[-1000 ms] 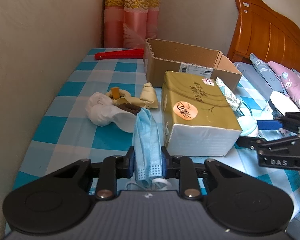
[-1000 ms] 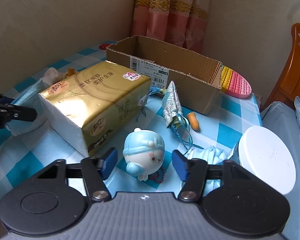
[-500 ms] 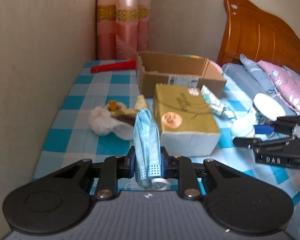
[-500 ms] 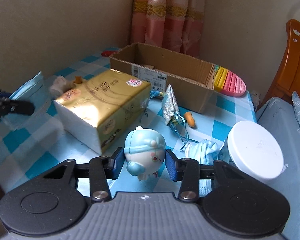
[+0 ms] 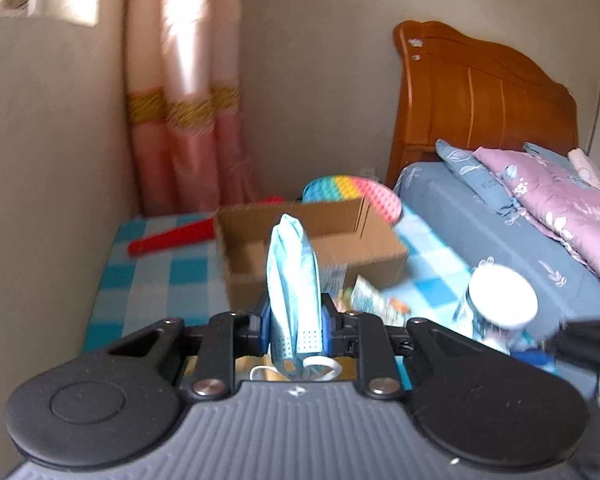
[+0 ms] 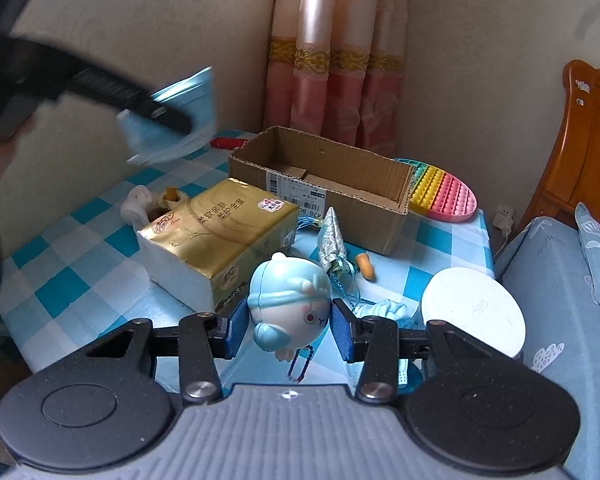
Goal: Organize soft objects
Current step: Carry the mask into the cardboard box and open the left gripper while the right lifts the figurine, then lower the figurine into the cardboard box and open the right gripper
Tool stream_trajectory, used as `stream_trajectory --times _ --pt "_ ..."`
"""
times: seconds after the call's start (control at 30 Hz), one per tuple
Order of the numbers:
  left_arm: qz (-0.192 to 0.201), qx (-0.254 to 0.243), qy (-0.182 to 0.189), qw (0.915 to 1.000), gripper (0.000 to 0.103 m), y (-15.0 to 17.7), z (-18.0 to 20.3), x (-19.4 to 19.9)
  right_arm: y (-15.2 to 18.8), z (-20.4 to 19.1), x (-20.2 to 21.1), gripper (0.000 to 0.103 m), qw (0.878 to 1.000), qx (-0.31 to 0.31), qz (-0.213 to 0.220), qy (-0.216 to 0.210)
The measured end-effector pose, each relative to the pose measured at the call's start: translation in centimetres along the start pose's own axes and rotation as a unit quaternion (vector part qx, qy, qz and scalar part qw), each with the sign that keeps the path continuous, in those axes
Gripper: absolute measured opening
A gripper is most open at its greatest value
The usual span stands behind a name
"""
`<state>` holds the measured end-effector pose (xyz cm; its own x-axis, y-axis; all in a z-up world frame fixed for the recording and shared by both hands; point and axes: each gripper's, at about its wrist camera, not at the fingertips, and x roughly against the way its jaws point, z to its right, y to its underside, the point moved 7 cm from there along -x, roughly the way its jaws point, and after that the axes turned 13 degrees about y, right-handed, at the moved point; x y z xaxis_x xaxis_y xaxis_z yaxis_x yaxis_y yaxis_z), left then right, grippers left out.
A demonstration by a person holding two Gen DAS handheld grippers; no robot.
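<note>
My left gripper (image 5: 295, 320) is shut on a folded blue face mask (image 5: 294, 276) and holds it high in the air, in front of the open cardboard box (image 5: 312, 240). In the right wrist view the left gripper shows blurred at upper left with the mask (image 6: 180, 120). My right gripper (image 6: 286, 326) is shut on a pale blue squishy toy (image 6: 288, 300), lifted above the checked tablecloth (image 6: 72, 264). The cardboard box (image 6: 324, 176) stands beyond it, open and with nothing showing inside.
A gold tissue pack (image 6: 216, 232) lies left of the toy. A white cloth bundle (image 6: 140, 204), a patterned pouch (image 6: 332, 240), an orange piece (image 6: 366, 266), a white-lidded jar (image 6: 474, 312), a rainbow pop mat (image 6: 440, 192) and a red tool (image 5: 172, 236) lie around. The bed (image 5: 520, 220) is to the right.
My left gripper has risen and swung up with the mask, now level with the box. My right gripper closed on the blue toy and lifted it off the cloth.
</note>
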<state>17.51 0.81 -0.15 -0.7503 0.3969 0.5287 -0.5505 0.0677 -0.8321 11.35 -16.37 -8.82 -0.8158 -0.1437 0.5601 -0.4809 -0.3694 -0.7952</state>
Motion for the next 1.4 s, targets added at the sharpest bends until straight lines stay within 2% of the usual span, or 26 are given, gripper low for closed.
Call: stream_trajectory --times 0.27,0.43,0.5,0.57,0.63,0.7,0.77,0.9,0.93,1.13,1.27,1.4 --pt "-0.015 -0.023 -0.006 0.9996 0.021 -5.5 -1.7 -7.0 -0.5 0.8 -0.5 0.049 1.000 -0.011 -0.001 0.005" --pt "-0.020 -0.021 -0.019 0.9994 0.026 -6.6 -3.2 -10.4 -0.9 1.4 -1.0 0.049 1.000 -0.018 -0.005 0.009" --pt "-0.016 -0.016 -0.016 0.9996 0.044 -6.6 -3.5 -11.0 -1.1 1.5 -1.2 0.049 1.000 -0.019 -0.007 0.011" --pt "-0.021 -0.016 -0.021 0.9994 0.077 -6.3 -3.8 -11.3 -1.2 1.5 -1.4 0.049 1.000 -0.019 -0.009 0.013" --pt "-0.010 -0.024 -0.032 0.9991 0.084 -6.0 -3.8 -10.8 -1.3 1.4 -1.4 0.049 1.000 -0.017 -0.008 0.014" --pt "-0.009 -0.034 -0.041 0.9985 0.086 -5.3 -3.7 -9.7 -1.4 1.2 -1.4 0.049 1.000 -0.014 -0.010 0.012" --pt "-0.010 -0.034 -0.045 0.9983 0.092 -4.8 -3.7 -8.8 -1.6 0.9 -1.4 0.049 1.000 -0.009 -0.011 0.014" --pt "-0.004 -0.031 -0.046 0.9984 0.097 -2.3 -2.7 -5.1 -2.0 0.5 -1.4 0.049 1.000 -0.003 -0.011 0.013" --pt "-0.003 -0.032 -0.046 0.9984 0.100 -1.5 -2.3 -4.1 -2.2 0.6 -1.5 0.049 1.000 -0.005 -0.013 0.014" --pt "0.000 -0.004 -0.044 0.9990 0.102 2.8 -0.8 0.0 -3.7 1.0 -1.8 0.049 1.000 -0.017 -0.013 0.010" --pt "-0.004 0.022 -0.063 0.9978 0.102 5.4 -0.9 1.4 -5.4 1.7 -3.0 0.049 0.999 -0.031 -0.017 0.003" --pt "-0.012 0.015 -0.073 0.9972 0.102 7.2 -0.6 2.1 -7.7 2.7 -4.9 0.049 0.999 -0.045 -0.013 0.020"
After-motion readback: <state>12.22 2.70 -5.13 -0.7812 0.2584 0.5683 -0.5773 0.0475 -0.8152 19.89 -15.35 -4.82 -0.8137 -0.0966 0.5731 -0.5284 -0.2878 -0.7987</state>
